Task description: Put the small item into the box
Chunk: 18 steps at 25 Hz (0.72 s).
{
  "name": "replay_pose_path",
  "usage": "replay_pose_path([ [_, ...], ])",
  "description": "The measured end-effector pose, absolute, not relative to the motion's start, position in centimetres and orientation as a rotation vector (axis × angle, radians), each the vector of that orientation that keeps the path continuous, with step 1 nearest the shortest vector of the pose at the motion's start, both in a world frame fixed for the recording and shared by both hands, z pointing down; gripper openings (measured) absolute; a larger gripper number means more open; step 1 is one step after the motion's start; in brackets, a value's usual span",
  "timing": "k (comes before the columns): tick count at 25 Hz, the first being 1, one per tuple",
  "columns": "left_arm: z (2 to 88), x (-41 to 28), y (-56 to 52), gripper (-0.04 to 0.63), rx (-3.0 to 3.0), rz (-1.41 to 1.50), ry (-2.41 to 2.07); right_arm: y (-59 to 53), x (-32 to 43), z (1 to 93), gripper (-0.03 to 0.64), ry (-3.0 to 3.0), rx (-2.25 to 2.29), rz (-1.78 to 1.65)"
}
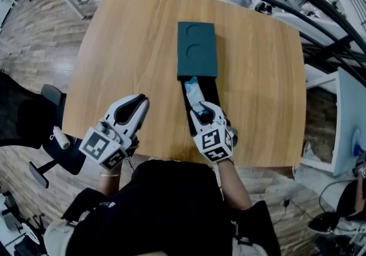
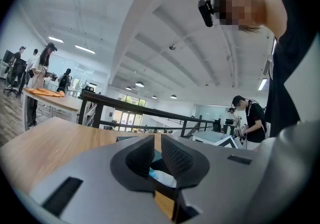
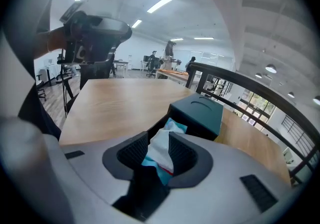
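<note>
In the head view the right gripper (image 1: 204, 113) hovers at lower centre over the near end of a black drawer tray (image 1: 187, 109) pulled out of the dark teal box (image 1: 197, 49). Its jaws stand wide apart around the small item (image 1: 194, 92), a white and blue packet that lies in the tray just below the box. The left gripper (image 1: 137, 103) rests at the lower left on the wooden table (image 1: 126, 49), well apart from the box, its jaws at a narrow gap with nothing between them.
</note>
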<state>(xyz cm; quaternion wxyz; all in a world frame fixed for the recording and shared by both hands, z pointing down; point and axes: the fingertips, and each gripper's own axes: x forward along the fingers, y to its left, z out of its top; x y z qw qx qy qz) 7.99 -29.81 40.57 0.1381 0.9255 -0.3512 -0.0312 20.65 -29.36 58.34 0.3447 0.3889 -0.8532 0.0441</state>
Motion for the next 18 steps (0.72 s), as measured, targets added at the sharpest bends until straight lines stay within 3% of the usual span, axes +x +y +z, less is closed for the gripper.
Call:
replay_pose_path([
  [4, 41.5, 7.5, -29.8, 0.028, 2.692, -0.014, -1.025, -29.4, 20.7, 56.8, 0.131, -2.259, 1.071, 0.139],
  [11, 41.4, 8.4, -29.8, 0.028, 2.706, -0.032, -0.974, -29.7, 21.8, 52.6, 0.047, -2.329, 1.218, 0.153],
  [18, 40.7, 10.0, -28.8, 0.028, 2.732, -0.032, -0.875, -29.1, 22.7, 47.9, 0.034, -2.423, 1.343, 0.187],
])
